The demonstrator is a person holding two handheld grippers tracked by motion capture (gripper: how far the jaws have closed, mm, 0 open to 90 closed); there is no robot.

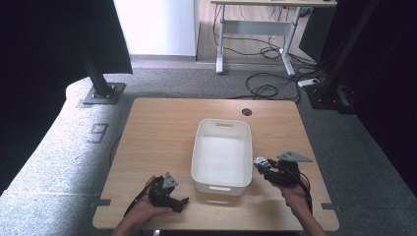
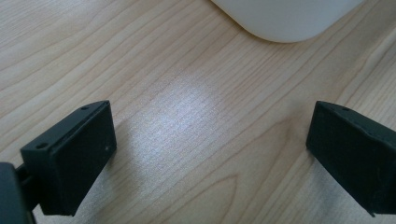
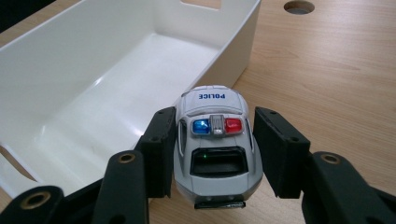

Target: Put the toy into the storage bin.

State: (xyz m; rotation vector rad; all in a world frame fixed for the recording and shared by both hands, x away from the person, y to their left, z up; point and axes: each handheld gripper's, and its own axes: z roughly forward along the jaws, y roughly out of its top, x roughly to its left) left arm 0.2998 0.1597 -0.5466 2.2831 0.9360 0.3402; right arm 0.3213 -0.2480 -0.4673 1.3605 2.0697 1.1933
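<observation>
Toy police car gripped in the right jaws beside the white bin; left jaws spread wide over bare desk.

The right gripper [image 3: 212,154] is seen with both jaws pressed against the flanks of a small white police car [image 3: 214,140], roof light bar in blue and red, "POLICE" lettered at its far end. The car is held just off the right wall of the white bin [image 3: 107,70], above the desk [image 3: 336,70], not inside the bin. In the high view the right gripper [image 1: 268,166] is placed close by the bin's near right corner [image 1: 246,182]. The left gripper [image 2: 210,154] is held with jaws wide apart, nothing between them, wood grain beneath, a rounded bin corner [image 2: 285,23] ahead. A round cable hole [image 1: 247,112] is noted beyond the bin.
</observation>
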